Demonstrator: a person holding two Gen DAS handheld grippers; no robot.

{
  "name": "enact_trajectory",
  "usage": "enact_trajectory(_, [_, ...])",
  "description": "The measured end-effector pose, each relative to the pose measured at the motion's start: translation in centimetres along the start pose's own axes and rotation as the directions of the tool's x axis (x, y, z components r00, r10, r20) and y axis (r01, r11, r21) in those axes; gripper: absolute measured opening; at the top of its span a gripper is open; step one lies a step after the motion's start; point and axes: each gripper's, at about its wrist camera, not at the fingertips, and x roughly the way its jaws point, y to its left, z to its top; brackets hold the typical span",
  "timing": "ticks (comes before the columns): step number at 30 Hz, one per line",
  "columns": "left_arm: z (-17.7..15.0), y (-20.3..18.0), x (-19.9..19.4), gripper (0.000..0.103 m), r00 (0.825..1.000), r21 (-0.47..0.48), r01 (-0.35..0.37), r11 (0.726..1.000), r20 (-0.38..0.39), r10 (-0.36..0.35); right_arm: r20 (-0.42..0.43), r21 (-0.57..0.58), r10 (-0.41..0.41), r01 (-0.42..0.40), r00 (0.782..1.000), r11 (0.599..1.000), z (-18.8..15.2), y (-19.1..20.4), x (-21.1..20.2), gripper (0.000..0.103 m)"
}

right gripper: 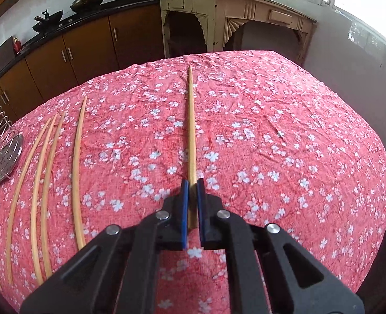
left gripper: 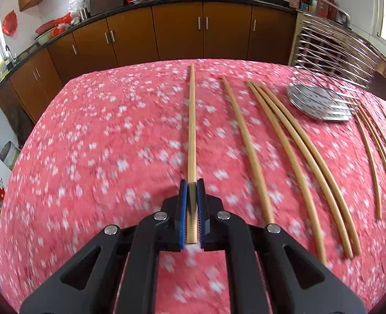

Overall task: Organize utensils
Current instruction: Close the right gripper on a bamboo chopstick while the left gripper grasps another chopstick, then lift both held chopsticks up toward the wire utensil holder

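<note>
- the left hand-held gripper [left gripper: 192,185] is clamped on one chopstick [left gripper: 192,130] near its thick end, left of the metal drainer rack [left gripper: 321,104] on the floral bench [left gripper: 101,144]; held so far back, the long free end could swing or droop.
- the right hand-held gripper [right gripper: 192,185] pinches another chopstick [right gripper: 191,130], well right of the rack [right gripper: 1,151]; it sits slightly askew between the pads and may twist out.
- loose chopsticks [left gripper: 295,157] lie between the left one and the rack; a low pass could scatter them.
</note>
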Motion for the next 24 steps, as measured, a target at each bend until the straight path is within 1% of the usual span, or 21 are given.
enact_trajectory(3, [0.2, 0.3, 0.4, 0.007, 1.000, 0.019, 0.000, 1.000, 0.018, 0.000, 0.016, -0.012, -0.011, 0.011, 1.000, 1.000, -0.1, 0.2, 0.1, 0.008])
enact_trajectory(12, [-1.8, 0.7, -1.3, 0.009, 0.999, 0.016, 0.039, 0.999, 0.031, -0.039, 0.019, -0.007, 0.009, -0.008, 1.000, 1.000, -0.9, 0.1, -0.6, 0.009])
enact_trajectory(21, [-1.9, 0.4, -1.4, 0.009, 0.999, 0.016, 0.026, 1.000, 0.021, -0.026, 0.019, -0.015, -0.002, 0.002, 1.000, 1.000, -1.3, 0.3, -1.0, 0.010])
enact_trajectory(24, [-2.1, -0.1, -1.7, 0.012, 1.000, 0.026, 0.023, 0.999, 0.021, -0.023, 0.019, -0.024, -0.007, 0.007, 1.000, 1.000, -1.4, 0.4, -1.1, 0.010])
